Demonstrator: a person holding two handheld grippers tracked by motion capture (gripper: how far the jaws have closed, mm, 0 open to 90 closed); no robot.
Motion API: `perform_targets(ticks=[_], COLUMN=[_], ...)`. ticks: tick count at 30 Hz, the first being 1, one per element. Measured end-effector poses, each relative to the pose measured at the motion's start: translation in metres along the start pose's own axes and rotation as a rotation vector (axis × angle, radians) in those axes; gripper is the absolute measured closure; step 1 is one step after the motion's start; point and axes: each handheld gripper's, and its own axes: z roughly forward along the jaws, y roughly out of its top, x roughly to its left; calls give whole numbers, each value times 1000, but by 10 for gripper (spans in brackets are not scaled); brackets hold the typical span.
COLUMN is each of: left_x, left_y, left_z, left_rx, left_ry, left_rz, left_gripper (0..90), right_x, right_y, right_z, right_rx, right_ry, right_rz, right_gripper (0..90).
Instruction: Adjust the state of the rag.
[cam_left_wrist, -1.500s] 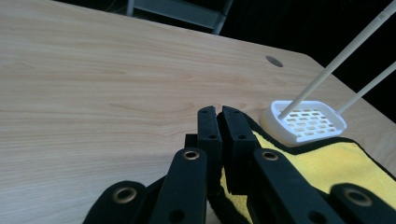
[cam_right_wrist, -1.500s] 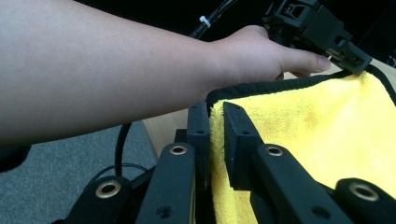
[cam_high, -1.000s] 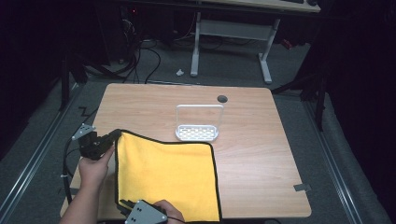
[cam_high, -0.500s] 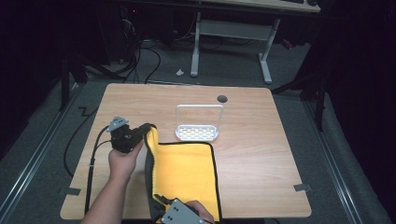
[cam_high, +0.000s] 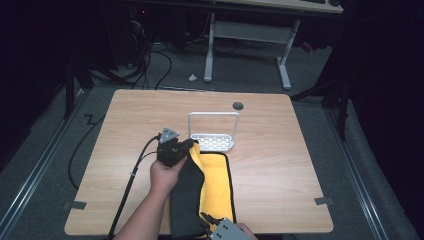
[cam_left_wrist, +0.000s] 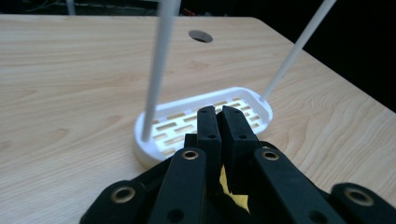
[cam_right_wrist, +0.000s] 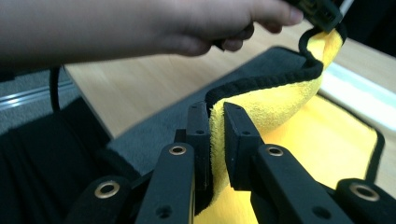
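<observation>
The left claw (cam_high: 191, 145) is clamped shut on the far corner of the yellow cloth (cam_high: 214, 182), a sliver of yellow showing between its black jaws in the left gripper view (cam_left_wrist: 227, 184). The right claw (cam_right_wrist: 215, 122) pinches the near corner in the same way, its jaws pressed on the black-bound edge of the cloth (cam_right_wrist: 280, 102). A second ago the cloth lay spread wide and flat across the near half of the bench (cam_high: 280, 150), with the left claw at its far left corner. Since then both hands have swept to the right, carrying the left edge up and over, so that the dark grey underside (cam_high: 186, 200) now shows on the left and only a narrow yellow strip is still exposed on the right. The cloth sits at the near middle of the bench, its far end just beside the white slotted dish with the wire handle (cam_high: 212, 141), which has not moved. The fold in half looks roughly two thirds done: the lifted edge still stands raised and wavy, not yet laid down. Finishing calls for carrying both corners on to the right edge and matching them there before the claws let go.
</observation>
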Motion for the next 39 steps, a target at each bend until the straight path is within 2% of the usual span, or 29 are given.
perform_targets(ticks=[2, 4, 14, 18, 22, 24, 25, 27, 30, 35, 39], left_x=[-6, -14, -28, -39, -49, -56, -57, -58, -60, -56, -47], left_y=[-2, -7, -12, -11, -7, -5, -6, -6, -6, -4, -10], left_z=[8, 19, 41, 50, 53, 56, 58, 59, 59, 50, 39], left_rx=[21, 48, 68, 72, 57, 62, 65, 70, 71, 65, 74], left_ry=[3, 8, -11, -42, -64, -85, -95, -101, -100, -97, -82], left_rz=[11, 19, 4, 14, 22, 32, 29, 25, 19, 29, 33], left_gripper=[862, 859, 852, 853, 852, 843, 810, 708, 625, 592, 584], right_x=[-1, -4, -15, -16, -18, -19, -20, -21, -23, -26, -31], right_y=[-4, -15, -35, -40, -40, -40, -40, -40, -38, -38, -39], right_z=[-1, -4, -12, -16, -22, -23, -22, -22, -24, -25, -23], right_rx=[8, 42, 100, 116, 89, 92, 96, 96, 79, 68, 75], right_ry=[-5, -16, -44, -57, -78, -81, -81, -83, -99, -110, -122], right_rz=[-2, 10, 44, 60, 69, 85, 89, 100, 105, 111, 120], right_gripper=[818, 812, 791, 789, 788, 756, 717, 684, 671, 677, 695])
